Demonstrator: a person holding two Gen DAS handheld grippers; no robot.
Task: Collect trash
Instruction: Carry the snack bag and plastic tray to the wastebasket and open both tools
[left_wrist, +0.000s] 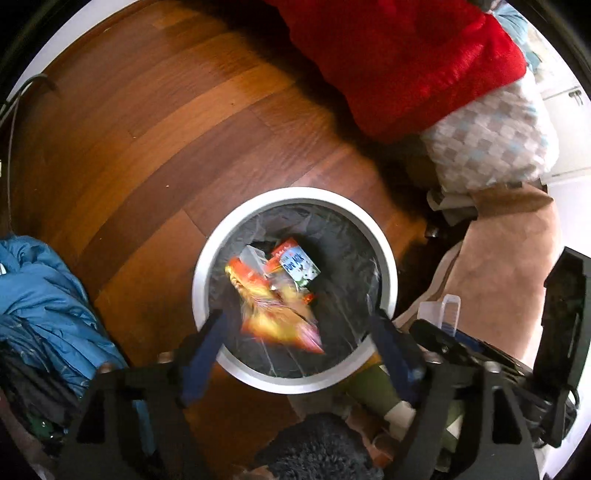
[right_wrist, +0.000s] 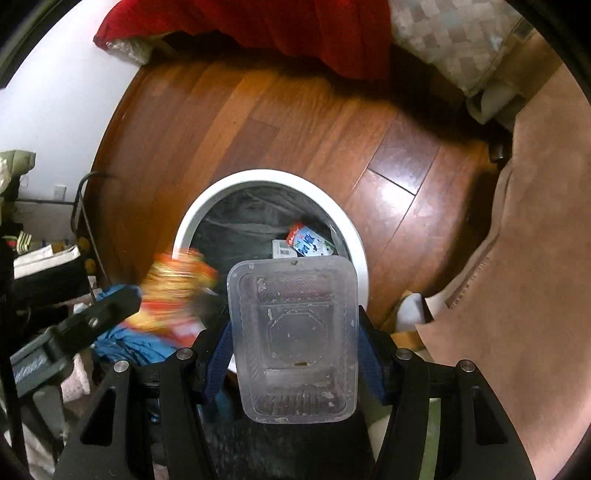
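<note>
The right claw (right_wrist: 293, 347) pinches a clear plastic container (right_wrist: 293, 339), long axis pointing ahead; the white bin (right_wrist: 354, 236) lies just ahead and below. The left claw (left_wrist: 295, 343) is spread (blurred snack wrapper (left_wrist: 275, 314) between its fingers, over the bin).

We see warm, uneven light: glare streaks the wood floor (right_wrist: 391, 192) right of the bin (right_wrist: 354, 236), deep shadow lies under the red blanket (left_wrist: 406, 62). The orange wrapper (left_wrist: 273, 310) smears with motion blur. Fisheye bending darkens both views' edges.
</note>
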